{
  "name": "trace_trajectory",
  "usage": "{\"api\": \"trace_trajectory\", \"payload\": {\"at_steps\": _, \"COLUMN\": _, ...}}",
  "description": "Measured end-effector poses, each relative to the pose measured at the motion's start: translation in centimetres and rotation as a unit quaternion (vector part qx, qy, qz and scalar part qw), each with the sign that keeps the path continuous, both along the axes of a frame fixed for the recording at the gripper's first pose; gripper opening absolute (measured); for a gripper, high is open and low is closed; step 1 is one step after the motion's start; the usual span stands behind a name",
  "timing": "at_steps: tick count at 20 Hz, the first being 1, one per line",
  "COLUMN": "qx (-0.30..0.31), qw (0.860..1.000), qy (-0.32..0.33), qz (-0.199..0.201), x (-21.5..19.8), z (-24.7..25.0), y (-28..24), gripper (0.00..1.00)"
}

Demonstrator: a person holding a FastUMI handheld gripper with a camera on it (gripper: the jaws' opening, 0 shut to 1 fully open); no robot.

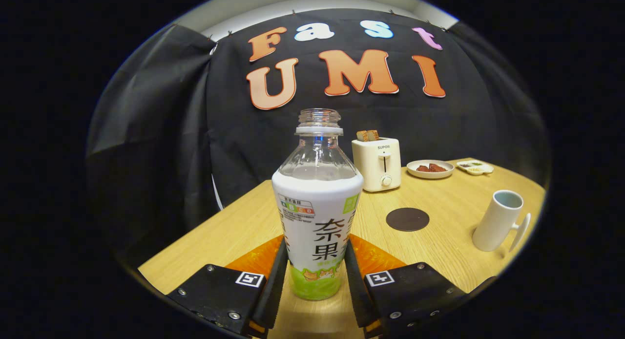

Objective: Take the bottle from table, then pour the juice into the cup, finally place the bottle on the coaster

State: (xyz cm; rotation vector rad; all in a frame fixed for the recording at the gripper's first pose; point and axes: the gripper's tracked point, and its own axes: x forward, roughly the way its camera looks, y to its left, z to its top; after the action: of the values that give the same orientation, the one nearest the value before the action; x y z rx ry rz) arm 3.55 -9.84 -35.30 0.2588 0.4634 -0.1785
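Step 1 of 3 in hand: clear plastic bottle with a white printed sleeve and no cap (317,207) standing upright on the light wooden table (454,241), lower body set between the 2 fingers of the gripper (315,275). Both fingers against the sleeve's sides, apparently clenched on it, base seemingly on the wood or barely off it. Next, probably: lift straight up, neck kept vertical against spilling, then across to the white handled cup (498,222) well to the right. Dark round coaster (407,219) lying between bottle and cup, near a cream toaster (377,163).
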Motion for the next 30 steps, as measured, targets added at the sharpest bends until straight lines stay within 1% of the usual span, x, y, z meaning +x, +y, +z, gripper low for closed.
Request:
{"api": "trace_trajectory", "payload": {"at_steps": 4, "qx": 0.073, "qw": 0.996, "qy": -0.033, "qz": -0.031, "x": -0.1, "z": 1.6, "y": -1.5, "gripper": 0.61}}
{"api": "trace_trajectory", "payload": {"at_steps": 7, "qx": 0.093, "qw": 0.993, "qy": -0.043, "qz": -0.049, "x": -0.2, "z": 2.4, "y": -3.0, "gripper": 0.61}}
{"api": "trace_trajectory", "payload": {"at_steps": 11, "qx": 0.121, "qw": 0.990, "qy": -0.048, "qz": -0.060, "x": -0.4, "z": 2.7, "y": -4.3, "gripper": 0.61}}
{"api": "trace_trajectory", "payload": {"at_steps": 15, "qx": 0.176, "qw": 0.980, "qy": -0.057, "qz": -0.076, "x": -0.6, "z": 2.7, "y": -5.3, "gripper": 0.61}}
{"api": "trace_trajectory", "payload": {"at_steps": 19, "qx": 0.209, "qw": 0.970, "qy": -0.063, "qz": -0.104, "x": -1.2, "z": 2.4, "y": -6.9, "gripper": 0.61}}
{"api": "trace_trajectory", "payload": {"at_steps": 21, "qx": 0.238, "qw": 0.962, "qy": -0.073, "qz": -0.116, "x": -1.1, "z": 2.6, "y": -7.6, "gripper": 0.61}}
{"api": "trace_trajectory", "payload": {"at_steps": 25, "qx": 0.302, "qw": 0.938, "qy": -0.095, "qz": -0.145, "x": -0.8, "z": 3.0, "y": -8.8, "gripper": 0.61}}
{"api": "trace_trajectory", "payload": {"at_steps": 30, "qx": 0.363, "qw": 0.909, "qy": -0.100, "qz": -0.177, "x": -1.4, "z": 2.1, "y": -9.9, "gripper": 0.61}}
